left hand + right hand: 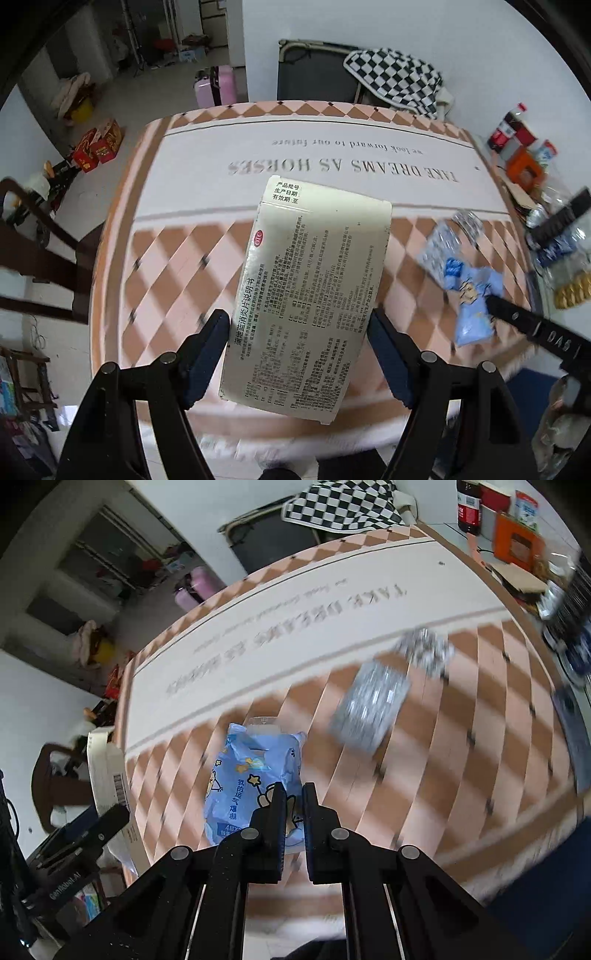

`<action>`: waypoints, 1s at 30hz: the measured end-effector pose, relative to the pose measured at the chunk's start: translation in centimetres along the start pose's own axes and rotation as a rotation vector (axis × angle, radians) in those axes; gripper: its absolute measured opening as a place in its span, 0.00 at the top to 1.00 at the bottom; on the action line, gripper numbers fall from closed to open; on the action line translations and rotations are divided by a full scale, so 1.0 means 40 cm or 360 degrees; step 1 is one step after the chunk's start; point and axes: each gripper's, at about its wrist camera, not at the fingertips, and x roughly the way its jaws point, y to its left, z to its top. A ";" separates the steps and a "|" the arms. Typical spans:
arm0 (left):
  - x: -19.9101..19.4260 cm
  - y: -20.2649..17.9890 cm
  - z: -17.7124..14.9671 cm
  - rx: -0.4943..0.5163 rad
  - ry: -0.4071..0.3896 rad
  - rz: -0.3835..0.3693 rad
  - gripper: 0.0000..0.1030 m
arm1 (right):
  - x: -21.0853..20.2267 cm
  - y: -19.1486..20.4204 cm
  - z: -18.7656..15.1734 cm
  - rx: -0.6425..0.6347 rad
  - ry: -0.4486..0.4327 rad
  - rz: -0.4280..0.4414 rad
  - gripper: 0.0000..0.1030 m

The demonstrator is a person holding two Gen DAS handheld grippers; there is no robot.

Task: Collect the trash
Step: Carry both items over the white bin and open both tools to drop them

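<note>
Two claws each held trash above the table point(177, 266) with its pink diamond-patterned cloth: the left claw point(297, 328) gripped a white printed cardboard medicine box point(306, 295), the right claw point(294, 801) pinched a crumpled blue plastic wrapper point(255, 775). Farther off lay silver blister packs point(373, 705).

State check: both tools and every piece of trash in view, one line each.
Left tool: shut on medicine box.
Medicine box: held, lifted over the table, closed.
Right tool: shut on blue tissue pack.
Blue tissue pack: pinched at its near end, crumpled; lifted or resting, cannot tell.
Foil blister pack: loose on table, flat, blurred.
Crumpled foil: loose on table, beside the blister pack.
Table: covered with patterned cloth.
</note>
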 end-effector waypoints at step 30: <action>0.760 0.337 -0.966 -0.0304 0.0901 -0.0100 0.26 | 0.727 -0.127 -1.109 -0.0015 0.0716 -0.0252 0.92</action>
